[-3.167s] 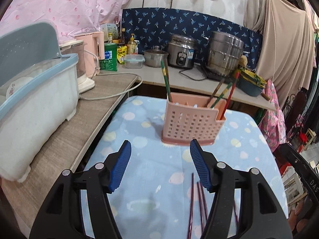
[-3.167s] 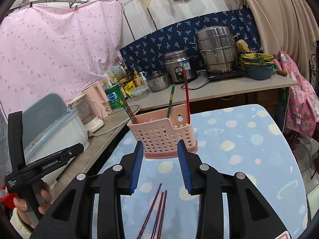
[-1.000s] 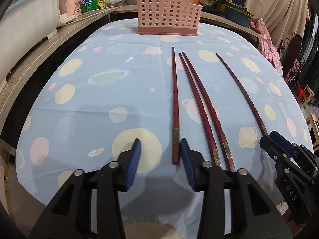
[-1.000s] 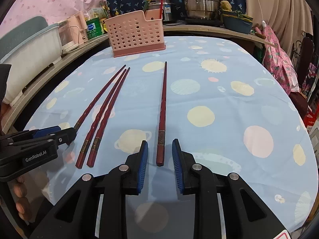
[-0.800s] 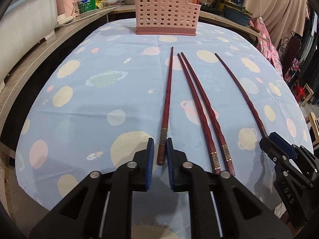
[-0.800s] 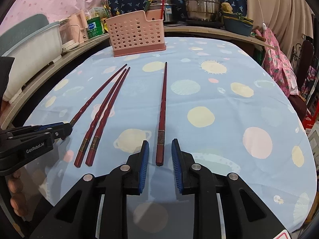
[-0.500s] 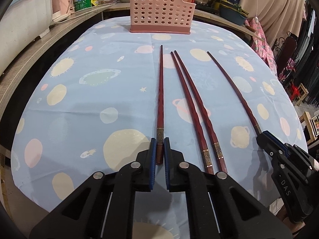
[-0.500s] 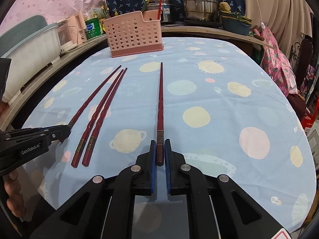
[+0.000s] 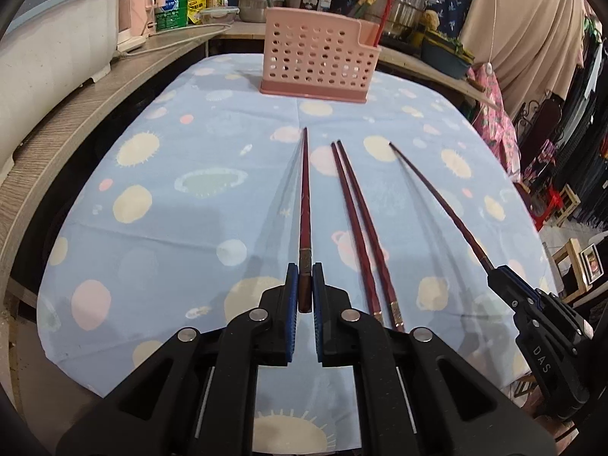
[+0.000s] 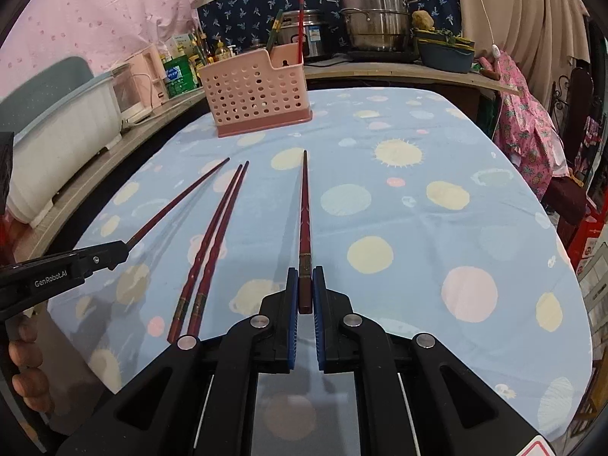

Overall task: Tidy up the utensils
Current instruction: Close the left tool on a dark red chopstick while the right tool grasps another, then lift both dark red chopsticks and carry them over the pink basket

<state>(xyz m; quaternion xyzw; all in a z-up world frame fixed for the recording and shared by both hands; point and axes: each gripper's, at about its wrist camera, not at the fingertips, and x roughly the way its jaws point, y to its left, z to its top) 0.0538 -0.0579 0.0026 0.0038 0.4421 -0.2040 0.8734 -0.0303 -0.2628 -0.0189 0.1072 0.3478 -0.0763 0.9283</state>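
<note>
Several dark red chopsticks are on the blue patterned tablecloth. My left gripper is shut on the butt end of the leftmost chopstick, lifted off the cloth. My right gripper is shut on the butt end of the rightmost chopstick, also lifted. Two chopsticks lie side by side between them on the cloth; they also show in the right wrist view. The pink perforated utensil holder stands at the far end of the table, also seen in the right wrist view, with a few chopsticks upright in it.
A wooden counter with a white and blue bin runs along the left. Pots, bottles and a cooker line the back counter. The table's near edge lies just below my grippers.
Both grippers came down from near the holder to the chopsticks' near ends and shut on one each. Both held chopsticks have lifted off the cloth.
</note>
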